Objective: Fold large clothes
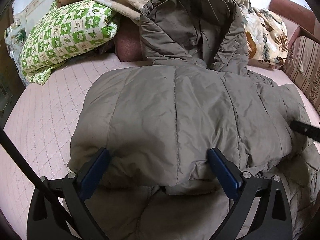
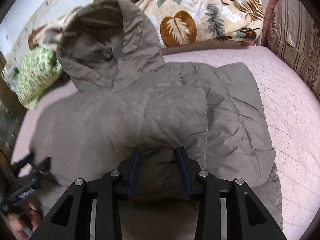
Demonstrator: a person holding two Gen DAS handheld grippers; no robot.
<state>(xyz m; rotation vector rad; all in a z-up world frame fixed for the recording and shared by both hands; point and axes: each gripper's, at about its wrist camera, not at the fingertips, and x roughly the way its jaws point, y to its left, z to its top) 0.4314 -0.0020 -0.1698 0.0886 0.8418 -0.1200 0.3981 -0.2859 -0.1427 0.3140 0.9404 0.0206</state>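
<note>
Since this puffy jacket point(image 1: 170, 108) is all slippery shell and soft filling, it's light but it springs back and slides, so I'd grab at the thick folded edge or a stitched seam, not the smooth panels. It's lying on the pink quilted bed point(image 1: 50, 108), bottom part doubled up toward the hood point(image 1: 190, 26), which is propped against the bedding at the back.

Over on the left there's a green checked pillow point(image 1: 66, 34), well clear of the jacket. My left fingers point(image 1: 160, 160) are spread wide, one on each side of the fold's near edge, not pinching anything as far as I can see, tilted down over the bed.

Right fingers point(image 2: 159, 158) sit further along the same fold, also angled steeply down. They're about half closed with a bunch of the fabric between them; looks like they're pressing on it, but I can't say how firm that grip is. Off to the far right is a leaf-print blanket point(image 2: 200, 16).
</note>
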